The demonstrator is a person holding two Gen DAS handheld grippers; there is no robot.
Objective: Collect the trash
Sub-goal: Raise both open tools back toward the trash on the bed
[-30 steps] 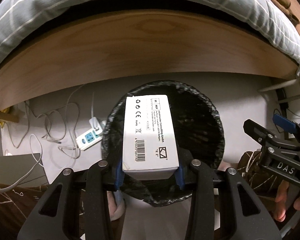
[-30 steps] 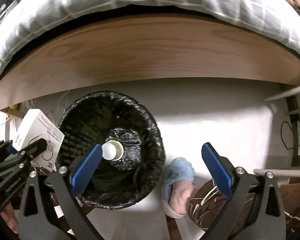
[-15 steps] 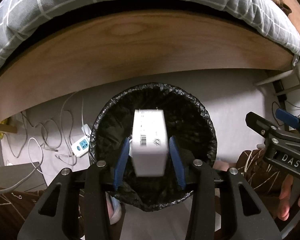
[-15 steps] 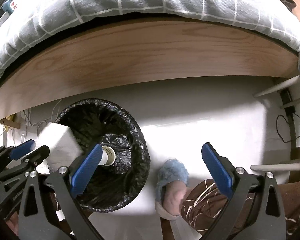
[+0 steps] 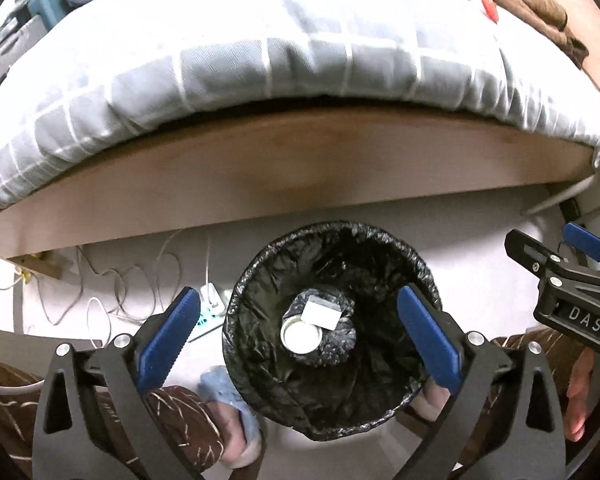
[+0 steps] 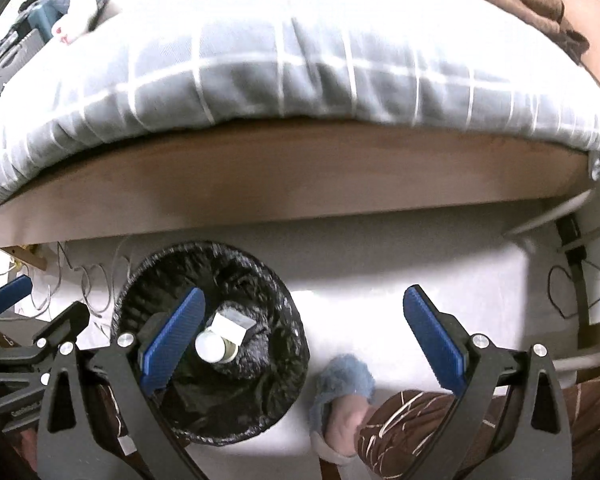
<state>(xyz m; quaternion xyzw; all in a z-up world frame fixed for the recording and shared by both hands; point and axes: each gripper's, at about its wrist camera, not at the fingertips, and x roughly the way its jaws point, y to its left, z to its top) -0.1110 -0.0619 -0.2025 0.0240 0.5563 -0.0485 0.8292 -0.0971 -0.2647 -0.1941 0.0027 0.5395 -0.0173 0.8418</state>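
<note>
Drop step: white box lies in lined bin; left gripper opening wide, empty; right gripper wide, empty; next, seek further trash.

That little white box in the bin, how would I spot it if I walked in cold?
Find the bed's wooden side board; on the floor before it stands a bin lined with a black bag. At its bottom lies the white box, flat and rectangular, unlike the round white cup touching it.
</note>
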